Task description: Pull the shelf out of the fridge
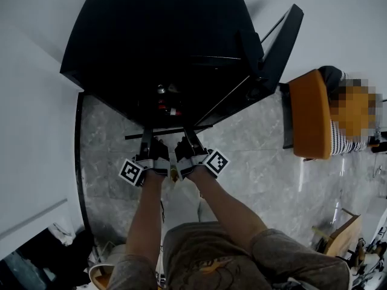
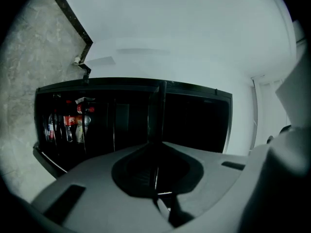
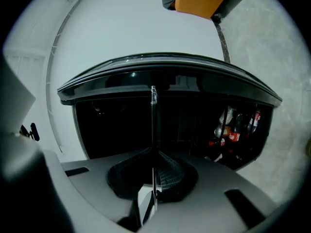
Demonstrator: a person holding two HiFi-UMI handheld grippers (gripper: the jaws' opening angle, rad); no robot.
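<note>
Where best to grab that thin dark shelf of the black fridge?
Take the thin dark shelf by its front edge, from the open front of the black fridge. It is flat and thin, so the edge fits nearly closed jaws; the left gripper and right gripper pinch it so.

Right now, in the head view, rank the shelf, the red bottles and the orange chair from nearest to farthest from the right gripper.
1. shelf: clamped in the right gripper, directly ahead of it.
2. red bottles: inside the fridge, just beyond the shelf.
3. orange chair: well off to the right, on the floor.
</note>
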